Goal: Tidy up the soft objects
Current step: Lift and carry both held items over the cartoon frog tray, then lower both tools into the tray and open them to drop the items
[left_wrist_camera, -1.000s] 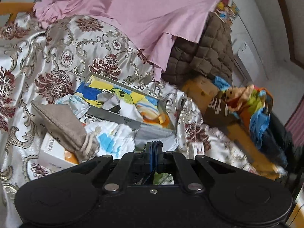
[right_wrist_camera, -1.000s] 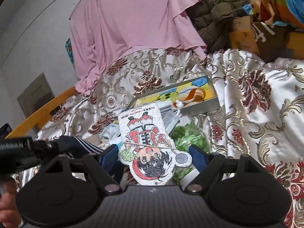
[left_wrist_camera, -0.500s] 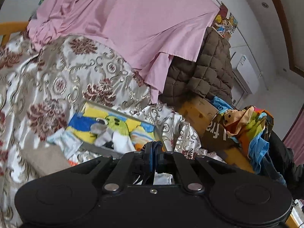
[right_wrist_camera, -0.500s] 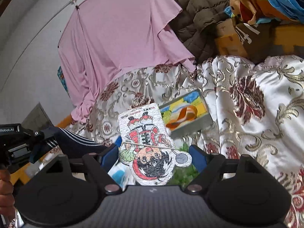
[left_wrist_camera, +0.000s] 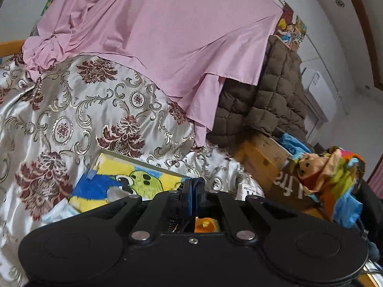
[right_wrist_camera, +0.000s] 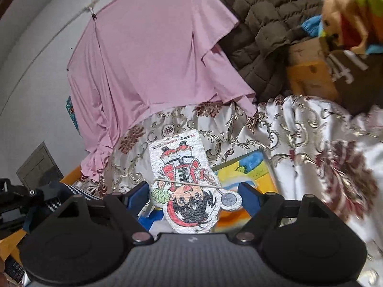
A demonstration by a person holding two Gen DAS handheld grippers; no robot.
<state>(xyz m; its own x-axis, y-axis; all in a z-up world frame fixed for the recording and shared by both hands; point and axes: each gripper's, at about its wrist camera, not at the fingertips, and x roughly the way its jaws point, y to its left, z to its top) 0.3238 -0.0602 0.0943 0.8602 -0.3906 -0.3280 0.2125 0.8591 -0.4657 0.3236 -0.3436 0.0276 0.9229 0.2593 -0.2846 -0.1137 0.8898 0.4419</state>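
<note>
The left gripper has its fingers pressed together on a dark blue cloth, which the right wrist view shows as navy with white stripes hanging from it. The right gripper has its fingers wide apart, with a foam cartoon figure between them; whether the pads press its edges cannot be told.

One pink sheet hangs behind, one brown quilted coat beside it, and one floral satin cover is spread over the bed. One shallow box with a bright bird picture lies on the cover.

Against a second ago, both views sit higher and farther back: the box lies lower in the frame, and the grey pouch and small packets near it are gone from the left view.
</note>
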